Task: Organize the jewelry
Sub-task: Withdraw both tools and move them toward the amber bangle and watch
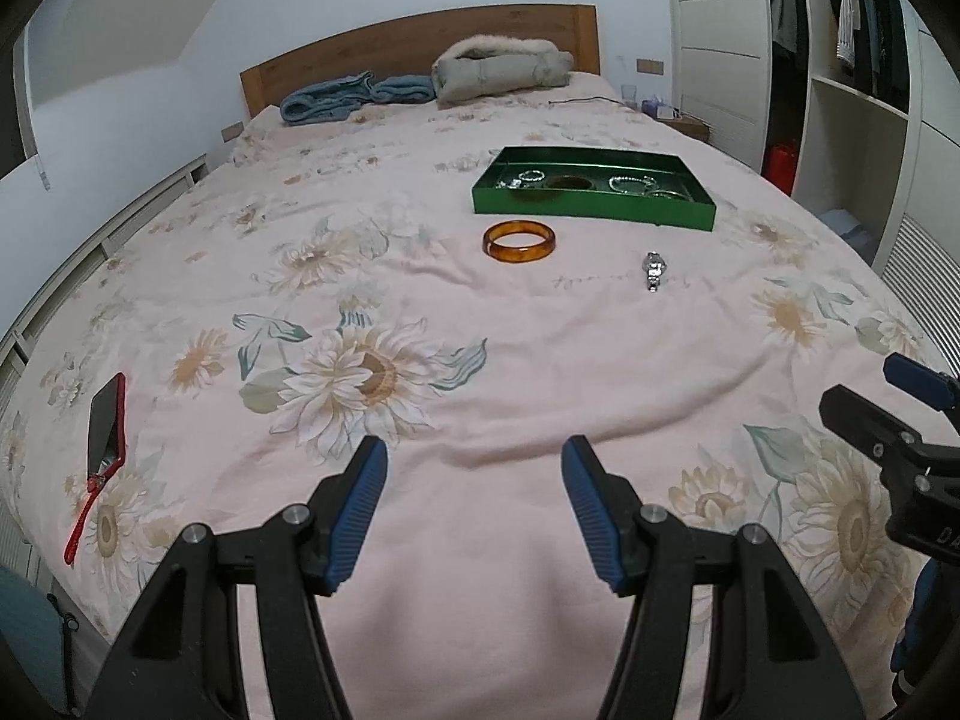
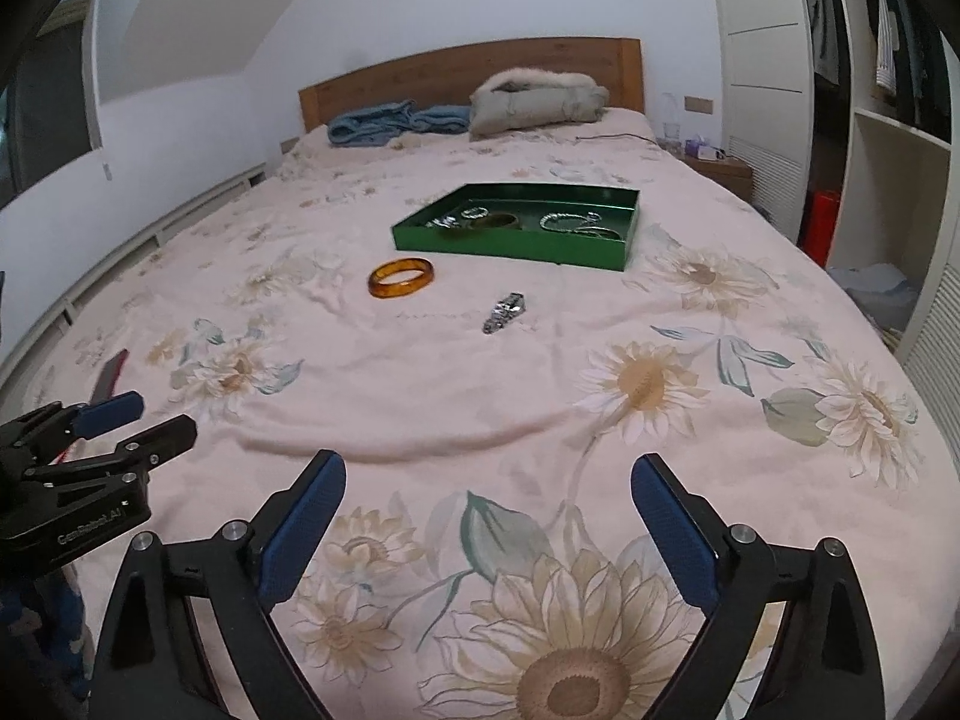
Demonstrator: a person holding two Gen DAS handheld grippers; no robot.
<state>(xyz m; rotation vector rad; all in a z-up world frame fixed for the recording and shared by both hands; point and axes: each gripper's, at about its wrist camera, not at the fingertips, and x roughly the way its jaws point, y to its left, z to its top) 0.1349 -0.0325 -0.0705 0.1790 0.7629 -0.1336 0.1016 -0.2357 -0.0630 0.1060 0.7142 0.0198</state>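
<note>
An amber bangle [image 1: 519, 242] [image 2: 401, 278] lies on the bedspread just in front of a green tray [image 1: 591, 208] [image 2: 510, 246]. A silver watch [image 1: 654, 271] [image 2: 504, 312] lies to its right. The tray holds several silver bracelets [image 1: 630, 183] [image 2: 570, 222] and a dark bangle [image 1: 569, 183] [image 2: 495, 220]. My left gripper [image 1: 474, 456] is open and empty, low over the near bed, far from the jewelry. My right gripper [image 2: 487, 471] is open and empty, beside it. Each gripper shows at the other view's edge.
A red-cased phone with a strap [image 1: 107, 420] lies at the bed's left edge. Folded blue cloth [image 1: 354, 93] and a fur-trimmed coat [image 1: 501, 69] lie by the wooden headboard [image 1: 420, 54]. A wardrobe [image 2: 888, 120] and nightstand [image 2: 720, 171] stand on the right.
</note>
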